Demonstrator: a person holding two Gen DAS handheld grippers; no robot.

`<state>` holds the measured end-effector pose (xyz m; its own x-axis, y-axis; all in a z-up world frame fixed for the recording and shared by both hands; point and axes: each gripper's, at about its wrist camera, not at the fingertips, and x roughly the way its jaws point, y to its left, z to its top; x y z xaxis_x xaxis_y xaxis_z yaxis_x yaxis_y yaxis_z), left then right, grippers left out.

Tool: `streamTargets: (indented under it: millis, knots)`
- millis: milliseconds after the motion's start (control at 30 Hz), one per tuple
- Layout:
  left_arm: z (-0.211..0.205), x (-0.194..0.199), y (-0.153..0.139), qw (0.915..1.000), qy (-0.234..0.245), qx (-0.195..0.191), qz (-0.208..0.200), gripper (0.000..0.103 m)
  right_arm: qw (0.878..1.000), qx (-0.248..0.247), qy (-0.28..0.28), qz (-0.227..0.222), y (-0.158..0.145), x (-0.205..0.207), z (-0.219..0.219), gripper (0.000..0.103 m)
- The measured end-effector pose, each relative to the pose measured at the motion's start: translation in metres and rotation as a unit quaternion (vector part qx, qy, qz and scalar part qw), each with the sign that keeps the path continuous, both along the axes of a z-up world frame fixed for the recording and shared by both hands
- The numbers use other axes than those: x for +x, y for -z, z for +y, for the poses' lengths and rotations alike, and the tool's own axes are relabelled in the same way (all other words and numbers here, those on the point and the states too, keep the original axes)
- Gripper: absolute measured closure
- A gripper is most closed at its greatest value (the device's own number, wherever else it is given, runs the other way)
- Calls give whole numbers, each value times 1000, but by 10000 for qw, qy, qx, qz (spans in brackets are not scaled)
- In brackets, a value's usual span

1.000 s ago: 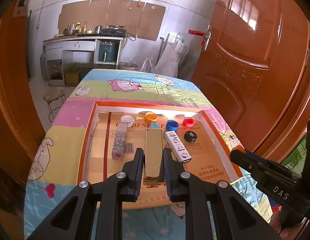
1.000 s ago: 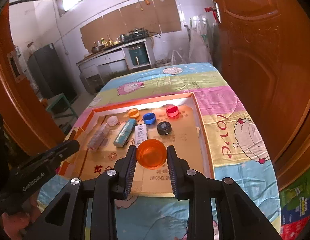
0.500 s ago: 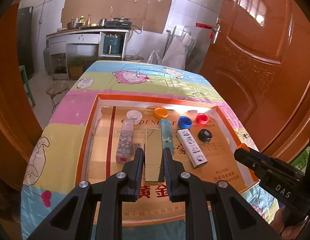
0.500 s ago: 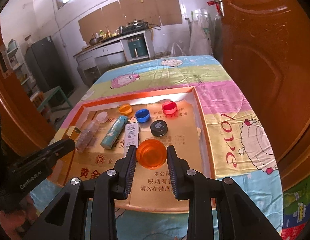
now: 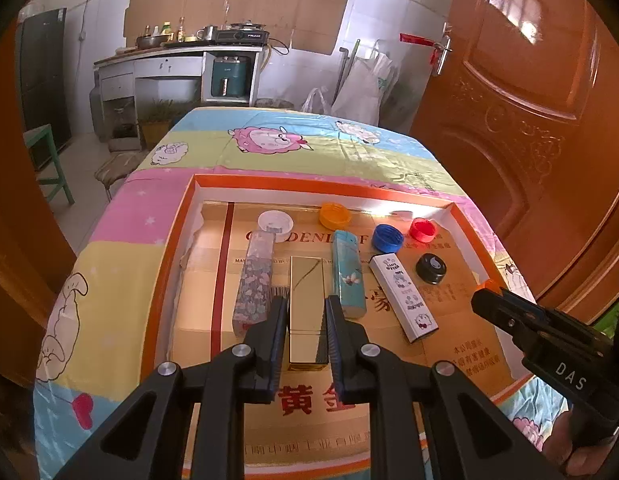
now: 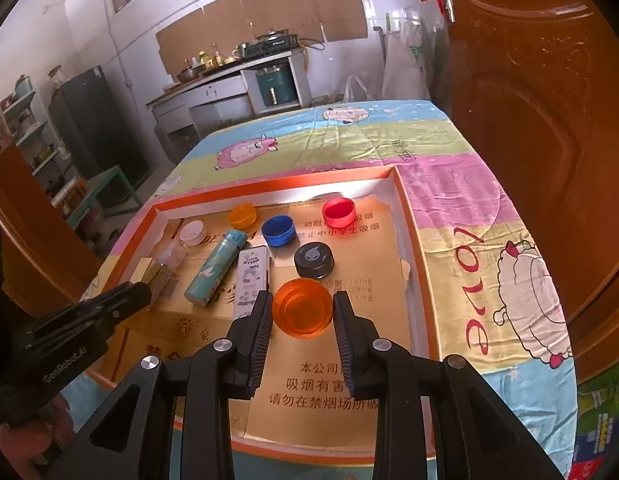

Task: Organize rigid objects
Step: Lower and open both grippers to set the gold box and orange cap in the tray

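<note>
Nearest in the left wrist view: left gripper (image 5: 305, 322) pinching a shiny gold rectangular box (image 5: 306, 312) by its long sides, held lengthwise over the near middle of the shallow orange-rimmed cardboard tray (image 5: 165, 264). Probably carried in this way to be laid in line with the other long things. Nearest in the right wrist view: right gripper (image 6: 299, 312) pinching a round translucent orange cap (image 6: 302, 306) across its width, open side up, over the near right part of the tray, likely meant for the group of caps.

Farther, lying flat side by side: a clear patterned tube (image 5: 255, 280) at the left, a teal flowered lighter (image 5: 348, 274), a white printed slim box (image 5: 403, 298) at the right. Beside these, to the right, a black round cap (image 5: 430, 268).

Farthest, along the far wall: a white cap (image 5: 275, 222), a yellow-orange cap (image 5: 334, 215), a blue cap (image 5: 387, 238), a red cap (image 5: 422, 230).
</note>
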<state>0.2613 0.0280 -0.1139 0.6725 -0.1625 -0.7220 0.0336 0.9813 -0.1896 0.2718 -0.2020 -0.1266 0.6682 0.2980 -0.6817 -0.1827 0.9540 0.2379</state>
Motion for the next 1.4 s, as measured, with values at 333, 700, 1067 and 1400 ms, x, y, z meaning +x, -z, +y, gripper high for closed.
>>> streamTargets:
  millis: [333,700,1067,1400]
  knots:
    - [-1,16,4,9999,-37,95,113,83,10000,-26,-69,59,5,12,2,72]
    - [-4,26,11,9996,-19,186,199,83,9998,7,-86,158,15,24,0,72]
    - [-5,35,13,9994,13,251,239,83,9995,-124,-126,256,20,31,3,72]
    - [-5,39,17,9993,47,246,260,83,9991,-280,-131,285,25,34,7,72]
